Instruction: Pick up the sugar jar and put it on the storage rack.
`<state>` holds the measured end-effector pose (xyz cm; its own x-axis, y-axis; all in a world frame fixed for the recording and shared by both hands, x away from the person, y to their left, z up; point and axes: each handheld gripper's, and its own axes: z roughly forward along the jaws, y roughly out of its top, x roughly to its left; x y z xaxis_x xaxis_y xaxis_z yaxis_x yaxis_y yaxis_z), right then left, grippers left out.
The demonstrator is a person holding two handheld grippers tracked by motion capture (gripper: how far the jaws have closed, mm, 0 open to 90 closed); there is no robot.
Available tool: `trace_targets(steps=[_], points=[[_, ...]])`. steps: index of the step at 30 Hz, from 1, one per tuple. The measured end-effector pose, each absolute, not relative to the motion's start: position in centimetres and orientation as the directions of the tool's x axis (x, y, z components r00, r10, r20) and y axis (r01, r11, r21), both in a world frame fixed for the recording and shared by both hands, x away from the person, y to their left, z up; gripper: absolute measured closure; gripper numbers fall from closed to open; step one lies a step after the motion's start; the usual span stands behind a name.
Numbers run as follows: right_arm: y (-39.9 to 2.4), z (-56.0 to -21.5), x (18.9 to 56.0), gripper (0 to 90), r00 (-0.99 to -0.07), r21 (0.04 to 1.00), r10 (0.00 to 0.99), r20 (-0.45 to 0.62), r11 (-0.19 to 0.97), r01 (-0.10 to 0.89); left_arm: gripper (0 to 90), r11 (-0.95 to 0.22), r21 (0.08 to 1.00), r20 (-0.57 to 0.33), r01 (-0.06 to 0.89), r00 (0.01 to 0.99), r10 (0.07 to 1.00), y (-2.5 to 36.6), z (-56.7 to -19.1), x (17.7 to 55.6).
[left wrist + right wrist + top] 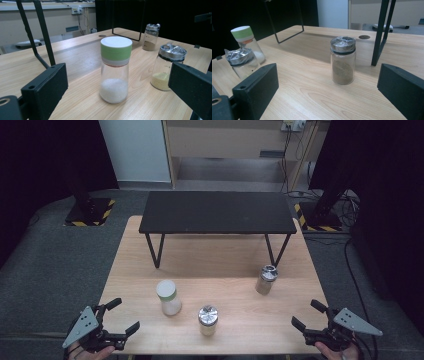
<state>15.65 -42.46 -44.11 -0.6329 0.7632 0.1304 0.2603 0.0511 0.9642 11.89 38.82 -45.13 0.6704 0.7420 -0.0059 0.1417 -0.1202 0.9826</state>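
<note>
Standing apart: white-powder jar (168,298), yellow-grain jar (208,319), brown-powder jar (266,279), both grippers spread, empty.

Black shelf (217,211) on wooden table (295,320)

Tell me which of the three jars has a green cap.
The jar of white powder, standing leftmost in the high view; the other two jars carry silver lids.
</note>
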Motion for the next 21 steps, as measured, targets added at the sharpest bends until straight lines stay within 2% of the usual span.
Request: trace_targets(steps=[21], points=[[-42.3, -43.8, 15.7, 3.9, -0.643, 0.962, 0.756, 0.119, 0.073, 0.263, 1.0, -0.124, 0.981, -0.013, 0.152, 0.680, 0.733, 38.5, -43.4, 12.1]])
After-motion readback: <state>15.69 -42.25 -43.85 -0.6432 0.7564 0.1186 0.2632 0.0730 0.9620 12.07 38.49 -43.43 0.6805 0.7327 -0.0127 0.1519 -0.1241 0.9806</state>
